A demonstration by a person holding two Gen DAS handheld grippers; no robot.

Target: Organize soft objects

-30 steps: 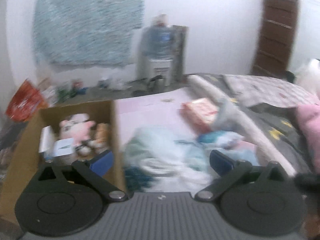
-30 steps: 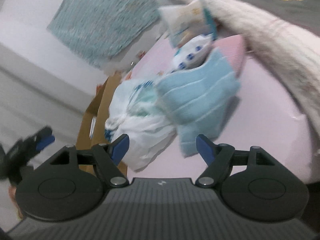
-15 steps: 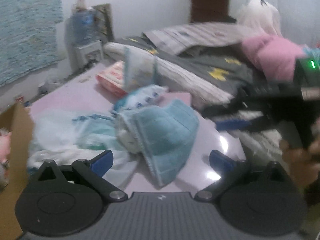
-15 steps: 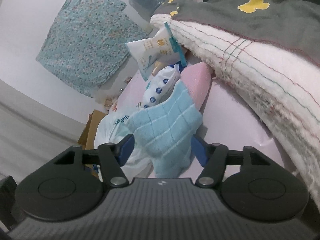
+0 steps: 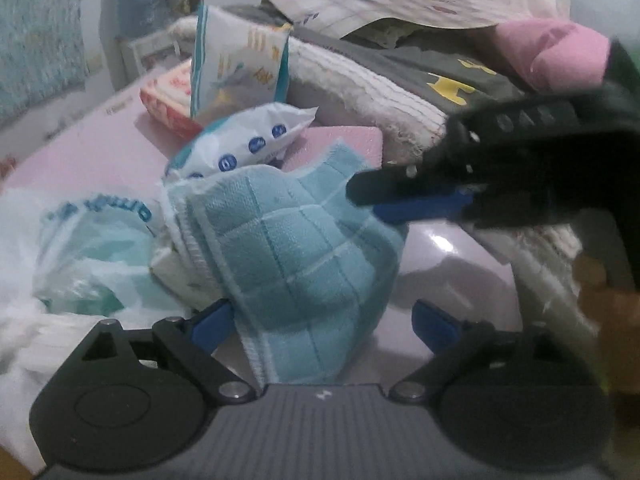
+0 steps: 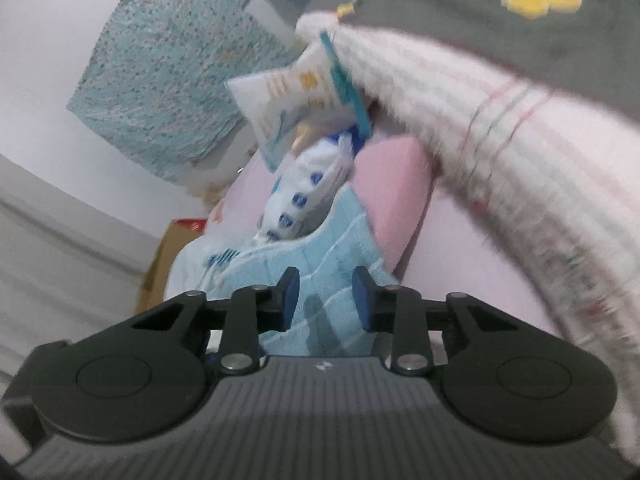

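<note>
A light blue checked towel [image 5: 300, 248] [image 6: 320, 248] lies crumpled on the pink tabletop [image 5: 80, 152]. My left gripper [image 5: 324, 322] straddles its near end. Its jaws stand wide and are closing slightly, and the left pad [image 5: 212, 322] is at the towel's edge. My right gripper [image 6: 326, 300] [image 5: 372, 204] comes in from the right at the towel's far corner. Its jaws are closing with the towel between the pads, and I cannot see them pressing on it. A hand [image 5: 608, 300] holds that gripper.
Behind the towel lie a blue-dotted wipes pack [image 5: 248, 148], a pink pad [image 5: 340, 144], a white snack bag [image 5: 240, 64] and a red-and-white box [image 5: 172, 92]. A white plastic bag [image 5: 92, 248] lies left. A rolled white blanket [image 5: 360, 92] and grey cloth [image 5: 452, 84] border the right. A cardboard box [image 6: 168, 256] stands far left.
My left gripper has swung from the cardboard box down over the towel. The right gripper's jaws have narrowed from wide to close around the towel's corner as it moved in.
</note>
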